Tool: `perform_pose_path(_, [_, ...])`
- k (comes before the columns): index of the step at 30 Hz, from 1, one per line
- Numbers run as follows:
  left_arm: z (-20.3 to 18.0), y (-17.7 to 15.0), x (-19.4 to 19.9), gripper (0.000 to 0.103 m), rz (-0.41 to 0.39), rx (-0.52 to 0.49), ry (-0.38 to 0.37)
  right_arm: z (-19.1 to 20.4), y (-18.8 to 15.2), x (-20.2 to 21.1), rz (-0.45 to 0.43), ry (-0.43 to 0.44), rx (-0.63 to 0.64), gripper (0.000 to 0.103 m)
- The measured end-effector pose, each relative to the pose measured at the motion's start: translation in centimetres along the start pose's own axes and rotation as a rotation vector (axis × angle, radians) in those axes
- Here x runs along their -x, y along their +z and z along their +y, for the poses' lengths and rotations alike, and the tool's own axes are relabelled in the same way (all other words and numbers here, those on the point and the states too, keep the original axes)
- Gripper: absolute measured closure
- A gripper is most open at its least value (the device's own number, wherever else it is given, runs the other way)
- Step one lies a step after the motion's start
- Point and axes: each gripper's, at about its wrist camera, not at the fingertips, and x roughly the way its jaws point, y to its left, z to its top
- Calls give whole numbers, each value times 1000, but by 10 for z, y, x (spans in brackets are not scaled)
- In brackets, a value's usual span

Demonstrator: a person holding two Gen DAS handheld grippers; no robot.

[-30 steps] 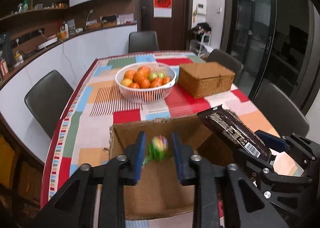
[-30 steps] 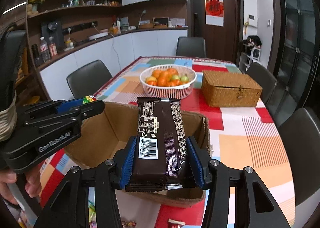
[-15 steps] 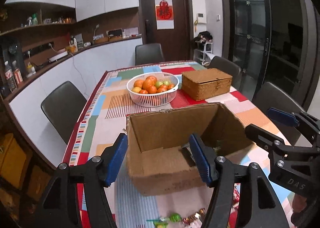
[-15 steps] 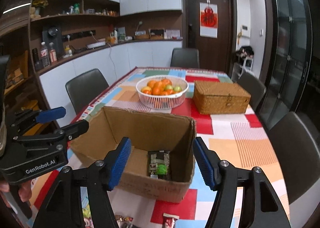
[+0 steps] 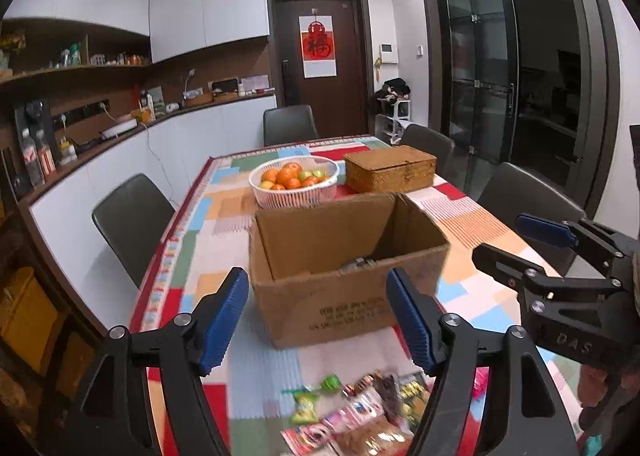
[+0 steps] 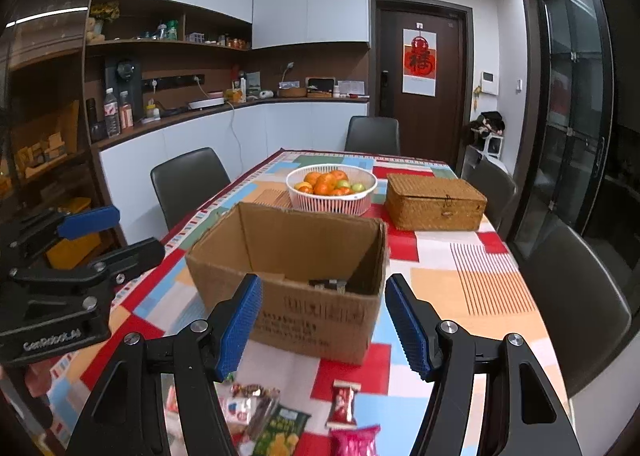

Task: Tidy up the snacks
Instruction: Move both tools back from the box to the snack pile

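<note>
On a dining table (image 5: 472, 223) covered with a patchwork cloth of red, blue, orange and white blocks, an open cardboard box (image 5: 344, 256) sits at the centre of both wrist views, its flaps up and something dark lying on its floor, too hidden by the near wall to identify. At twelve o'clock beyond the box stands a white basket of fruit (image 5: 294, 185), holding oranges and a few green pieces, and at about one o'clock from the box rests a closed woven wicker box (image 5: 390, 169). Nearest the cameras, at six o'clock below the box, loose wrapped snacks (image 6: 280, 420) lie scattered on the cloth, among them a small red-wrapped sweet (image 6: 344, 402), a green packet and a pink packet. The left gripper (image 5: 316, 320) hovers above these snacks with its blue pads spread wide and its jaws opening; nothing is between them. The right gripper (image 6: 323, 326) hovers likewise with its blue pads wide apart and empty. From the left wrist view the right gripper appears at three o'clock, held in a hand (image 5: 600, 388); from the right wrist view the left gripper appears at nine o'clock. Dark chairs (image 6: 188, 183) ring the table
</note>
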Motion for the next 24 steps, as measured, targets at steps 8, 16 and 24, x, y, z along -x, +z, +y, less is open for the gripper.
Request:
perform_pose_path(8, [-12,-37,6,28,58,4,7,3,-29,15,33,-25,6,33])
perform_pose_path(16, [-20,-75,-12,28,201,37,-18,-4,-65,7,142,-43,-2,32])
perform_pose_path(24, [-30,-105,-33,28,332,68,-47,-16,-100,-6,269,-38,-28,32])
